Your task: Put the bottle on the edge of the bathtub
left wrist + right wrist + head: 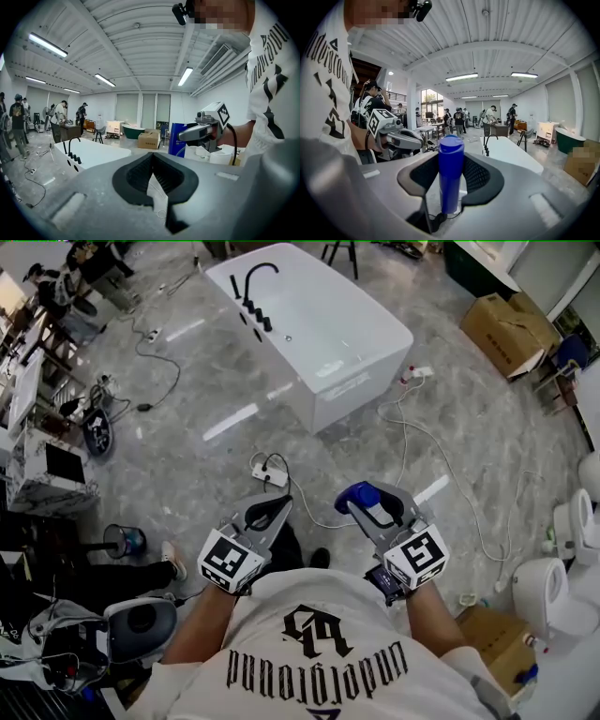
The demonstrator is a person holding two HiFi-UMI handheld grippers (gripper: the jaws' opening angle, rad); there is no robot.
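Bottle [451, 173] stood clamped in our right gripper [366, 501], left gripper [277, 505] shut empty; we should have kept it upright approaching the bathtub [361, 390].

Bottle [356, 493] mostly hidden beneath right gripper [373, 501], person's shirt [319, 652] cut off below.
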